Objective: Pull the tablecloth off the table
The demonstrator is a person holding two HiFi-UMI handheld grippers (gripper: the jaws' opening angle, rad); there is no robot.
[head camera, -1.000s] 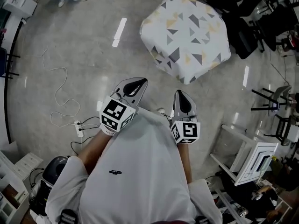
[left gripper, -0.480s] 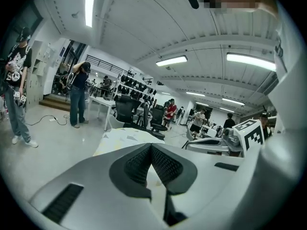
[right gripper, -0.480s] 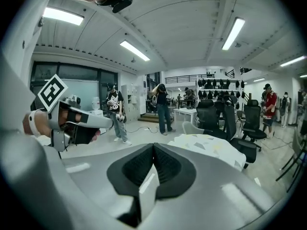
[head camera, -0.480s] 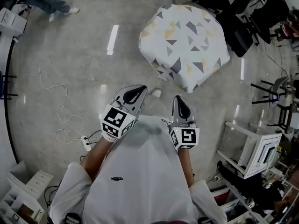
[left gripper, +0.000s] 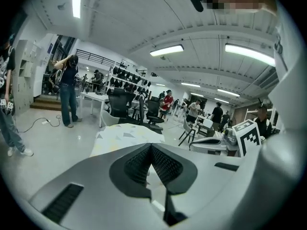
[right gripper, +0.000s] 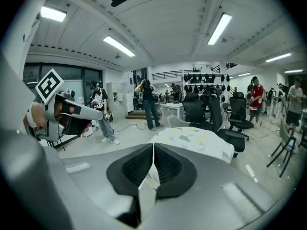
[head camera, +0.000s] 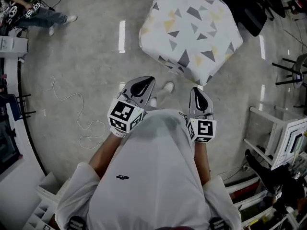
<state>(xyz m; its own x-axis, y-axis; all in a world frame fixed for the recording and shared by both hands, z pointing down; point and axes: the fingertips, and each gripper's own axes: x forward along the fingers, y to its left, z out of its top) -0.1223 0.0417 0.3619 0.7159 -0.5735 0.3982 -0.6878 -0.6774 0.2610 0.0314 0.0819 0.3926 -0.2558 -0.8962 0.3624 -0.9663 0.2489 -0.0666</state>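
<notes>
Beyond the closed, empty left tongs (head camera: 144, 84) and right tongs (head camera: 199, 96), the tablecloth (head camera: 192, 30) hides its table (legs included).

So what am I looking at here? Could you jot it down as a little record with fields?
setting: person standing on a grey floor
left gripper: jaws together, nothing held
right gripper: jaws together, nothing held
tablecloth: white with grey and yellow triangles, draped over and hiding the table, ahead of both grippers, untouched
task progress: pulling not yet begun

tablecloth (head camera: 192, 30) on table, ahead of both tools.
</notes>
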